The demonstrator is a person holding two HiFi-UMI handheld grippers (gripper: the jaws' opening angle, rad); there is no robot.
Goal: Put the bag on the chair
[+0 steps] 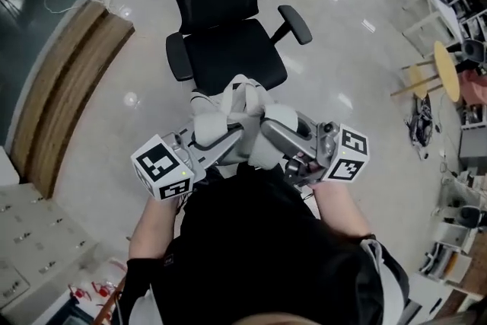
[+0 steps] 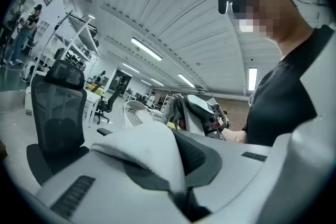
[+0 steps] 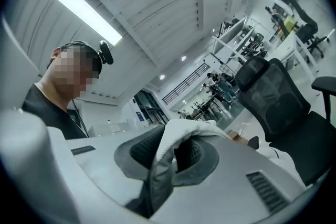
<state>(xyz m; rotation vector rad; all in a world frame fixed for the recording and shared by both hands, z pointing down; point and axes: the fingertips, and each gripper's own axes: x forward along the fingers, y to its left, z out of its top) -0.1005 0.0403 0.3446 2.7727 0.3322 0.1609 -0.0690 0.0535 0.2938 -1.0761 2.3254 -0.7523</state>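
Facing the black chair, the person holds the white bag in the air close to its seat. The left gripper is clenched on one fold of cloth, and the right gripper pinches another.

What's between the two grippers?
The white bag: the left gripper and the right gripper each pinch a fold of its fabric, tips nearly meeting. Clearest in the head view.
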